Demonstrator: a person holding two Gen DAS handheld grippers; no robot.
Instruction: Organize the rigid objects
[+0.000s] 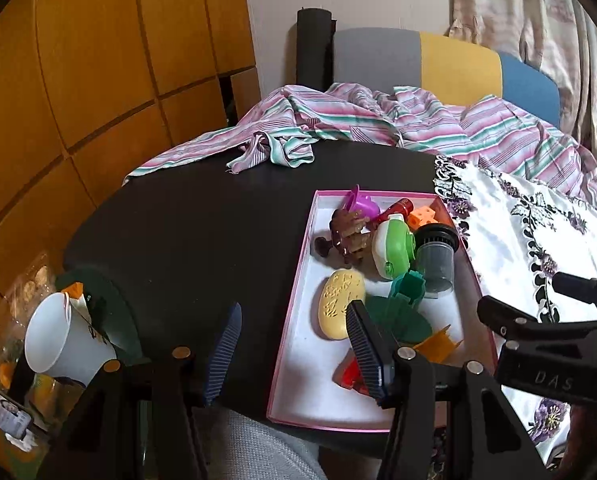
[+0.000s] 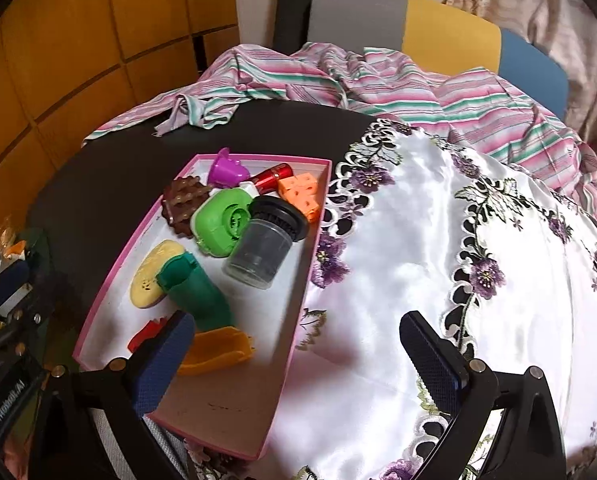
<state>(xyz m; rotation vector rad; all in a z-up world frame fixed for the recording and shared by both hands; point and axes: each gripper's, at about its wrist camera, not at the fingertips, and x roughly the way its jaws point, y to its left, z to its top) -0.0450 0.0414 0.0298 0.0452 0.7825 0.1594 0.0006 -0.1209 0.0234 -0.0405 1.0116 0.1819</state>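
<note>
A pink-rimmed white tray (image 1: pixel 294 320) (image 2: pixel 110 280) lies on the black round table (image 1: pixel 198 240). In it lie a yellow oval piece (image 1: pixel 338 300), a teal funnel-like toy (image 1: pixel 402 308) (image 2: pixel 198 288), a green and white case (image 1: pixel 392 246) (image 2: pixel 222 220), a grey jar with black lid (image 1: pixel 436 256) (image 2: pixel 262 244), a brown toy (image 1: pixel 348 236), a purple cup (image 1: pixel 360 202), a red tube, an orange block (image 2: pixel 302 190), a red piece and an orange scoop (image 2: pixel 218 350). My left gripper (image 1: pixel 294 344) is open and empty over the tray's near left rim. My right gripper (image 2: pixel 298 356) is open and empty over the tray's right edge.
A white embroidered satin cloth (image 2: pixel 438 260) covers the table's right side. A striped pink-green cloth (image 1: pixel 338 120) lies crumpled at the back over a chair. A white cup (image 1: pixel 58 340) and clutter sit low at the left. Wooden panels stand at the left.
</note>
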